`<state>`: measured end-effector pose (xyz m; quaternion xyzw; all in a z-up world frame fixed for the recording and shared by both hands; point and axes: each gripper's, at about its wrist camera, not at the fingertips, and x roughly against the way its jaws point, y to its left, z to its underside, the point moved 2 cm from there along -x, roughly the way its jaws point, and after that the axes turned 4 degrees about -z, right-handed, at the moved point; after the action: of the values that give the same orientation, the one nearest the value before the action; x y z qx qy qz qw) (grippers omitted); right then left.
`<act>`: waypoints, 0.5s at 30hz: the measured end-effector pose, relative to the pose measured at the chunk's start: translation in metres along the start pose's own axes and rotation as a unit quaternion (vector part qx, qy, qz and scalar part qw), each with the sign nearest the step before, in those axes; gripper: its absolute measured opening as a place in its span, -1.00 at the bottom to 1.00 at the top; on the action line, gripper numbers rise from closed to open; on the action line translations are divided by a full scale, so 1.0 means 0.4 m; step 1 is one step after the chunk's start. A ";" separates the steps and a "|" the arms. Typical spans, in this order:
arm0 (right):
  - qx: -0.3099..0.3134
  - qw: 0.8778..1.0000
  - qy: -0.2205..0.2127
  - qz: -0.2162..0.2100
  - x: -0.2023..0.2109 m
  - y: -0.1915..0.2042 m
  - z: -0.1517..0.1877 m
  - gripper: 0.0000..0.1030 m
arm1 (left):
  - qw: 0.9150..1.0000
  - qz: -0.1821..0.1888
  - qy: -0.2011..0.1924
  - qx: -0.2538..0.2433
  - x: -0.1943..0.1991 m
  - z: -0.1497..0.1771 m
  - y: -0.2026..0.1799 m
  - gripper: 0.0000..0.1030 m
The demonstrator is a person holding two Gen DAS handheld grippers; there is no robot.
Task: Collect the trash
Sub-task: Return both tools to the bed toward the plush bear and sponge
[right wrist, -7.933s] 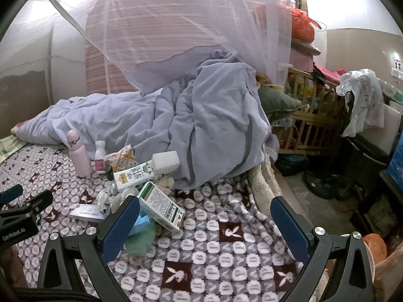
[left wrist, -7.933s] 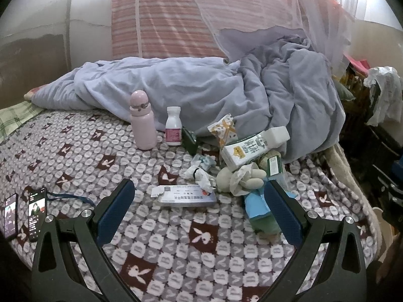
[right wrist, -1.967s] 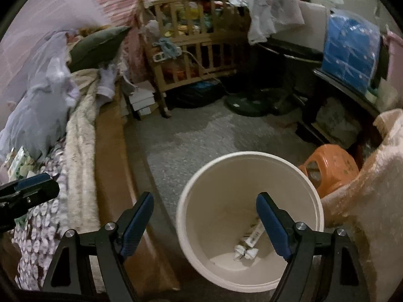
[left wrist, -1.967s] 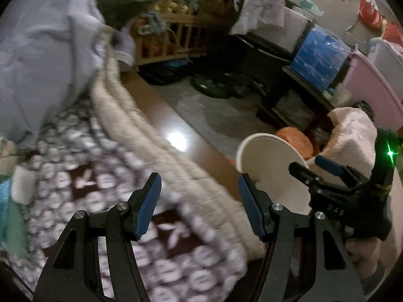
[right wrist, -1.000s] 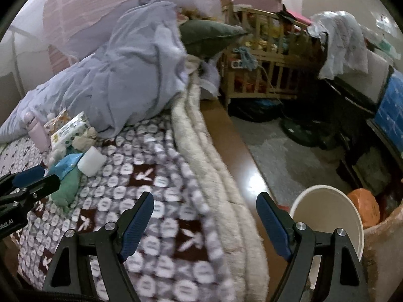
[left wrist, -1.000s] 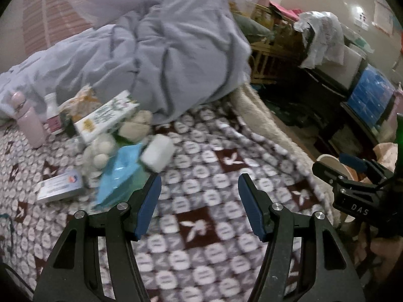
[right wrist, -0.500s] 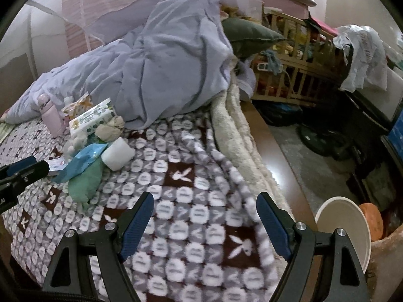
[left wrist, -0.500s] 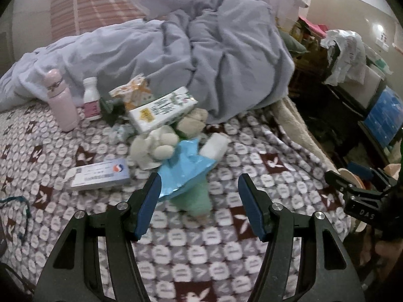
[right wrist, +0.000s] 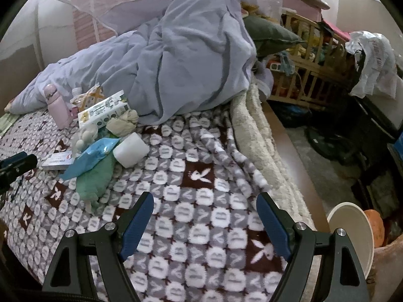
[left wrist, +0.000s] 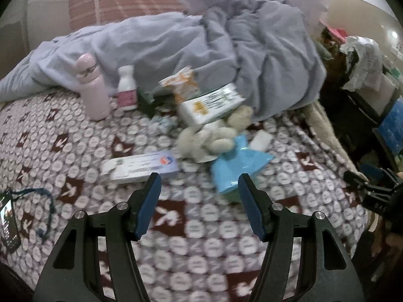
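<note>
**Bedside clutter: grippers and items on patterned blanket**

Grippers, two. Left gripper point(left wrist: 199, 185): blue-padded jaws spread, nothing between them, hanging over the blanket point(left wrist: 176, 251) just short of the clutter. Right gripper point(right wrist: 205, 203): jaws spread wider, empty, over a bare stretch of blanket point(right wrist: 201, 226) nearer the bed's edge; the clutter lies well to its left.

Blanket, one: grey and maroon, white rabbit motifs, covering the bed.

Bin, one: white bin point(right wrist: 350, 236) on the floor beside the bed, at the right gripper's lower right; contents not visible from this angle.

Phone, one: phone point(left wrist: 8, 224) with lit screen at the blanket's left edge, blue cord beside it.

Trash pile, nearest items: flat white box point(left wrist: 141, 167) with printed label, lying just ahead of the left gripper's left finger. Blue wrapper point(left wrist: 236, 166), crumpled, just ahead of its right finger, resting on a green cloth point(right wrist: 94, 178). White block point(right wrist: 131, 149) touching the wrapper's far side.

Middle items: pale plush toy point(left wrist: 209, 141), lying down; crumpled tissue point(left wrist: 165, 123) to its left; beige wad point(right wrist: 123, 123) behind it.

Farther items: white carton point(left wrist: 210, 105) with yellow label, lying tilted; orange-and-white snack packet point(left wrist: 183, 85) behind it; white pill bottle point(left wrist: 127, 88) and pink flask point(left wrist: 93, 85), both upright, side by side.

Quilt, one: lavender quilt point(left wrist: 201, 42), heaped along the far side.
</note>
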<state>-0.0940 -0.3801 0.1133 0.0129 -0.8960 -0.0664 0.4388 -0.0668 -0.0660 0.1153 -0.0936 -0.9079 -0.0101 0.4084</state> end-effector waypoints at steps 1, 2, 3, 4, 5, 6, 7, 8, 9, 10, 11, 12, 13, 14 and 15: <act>0.002 1.000 0.003 -0.005 -0.006 0.008 -0.002 0.58 | 1.000 -0.003 0.003 0.005 -0.004 0.003 0.018 0.21; 0.004 1.000 0.006 -0.011 -0.013 0.016 -0.004 0.58 | 1.000 -0.004 0.007 0.014 -0.008 0.008 0.042 0.21; 0.005 1.000 0.008 -0.015 -0.017 0.022 -0.005 0.58 | 1.000 -0.004 0.011 0.021 -0.012 0.011 0.061 0.21; 0.006 1.000 0.011 -0.025 -0.025 0.034 -0.009 0.58 | 0.999 -0.004 0.017 0.030 -0.018 0.016 0.085 0.21; 0.008 0.999 0.013 -0.031 -0.031 0.043 -0.012 0.58 | 0.999 -0.004 0.022 0.037 -0.023 0.021 0.103 0.21; 0.010 0.999 0.016 -0.038 -0.039 0.055 -0.016 0.58 | 0.999 -0.005 0.026 0.043 -0.027 0.026 0.118 0.21; 0.014 0.999 0.020 -0.045 -0.049 0.071 -0.021 0.58 | 0.998 -0.008 0.030 0.048 -0.031 0.031 0.135 0.21; 0.017 0.998 0.022 -0.051 -0.055 0.085 -0.024 0.58 | 0.998 -0.013 0.035 0.051 -0.038 0.035 0.152 0.21; 0.023 0.998 0.025 -0.060 -0.066 0.106 -0.030 0.58 | 0.998 -0.017 0.039 0.052 -0.042 0.039 0.163 0.21; 0.025 0.997 0.027 -0.065 -0.072 0.117 -0.032 0.58 | 0.998 -0.020 0.042 0.053 -0.048 0.042 0.175 0.21; 0.030 0.996 0.031 -0.073 -0.085 0.137 -0.038 0.58 | 0.997 -0.023 0.045 0.054 -0.055 0.045 0.186 0.21; 0.034 0.996 0.033 -0.077 -0.094 0.147 -0.041 0.58 | 0.997 -0.024 0.048 0.055 -0.063 0.047 0.195 0.21; 0.038 0.995 0.035 -0.080 -0.105 0.158 -0.046 0.58 | 0.997 -0.024 0.052 0.055 -0.072 0.048 0.202 0.21; 0.041 0.995 0.037 -0.080 -0.122 0.168 -0.053 0.58 | 0.997 -0.024 0.056 0.054 -0.081 0.049 0.208 0.21; 0.041 0.995 0.040 -0.079 -0.132 0.172 -0.057 0.58 | 0.997 -0.022 0.058 0.052 -0.090 0.048 0.213 0.21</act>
<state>-0.0411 -0.3103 0.0949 0.1041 -0.8760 -0.0634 0.4667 -0.0425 0.0136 0.0706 -0.0512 -0.8838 0.0227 0.4646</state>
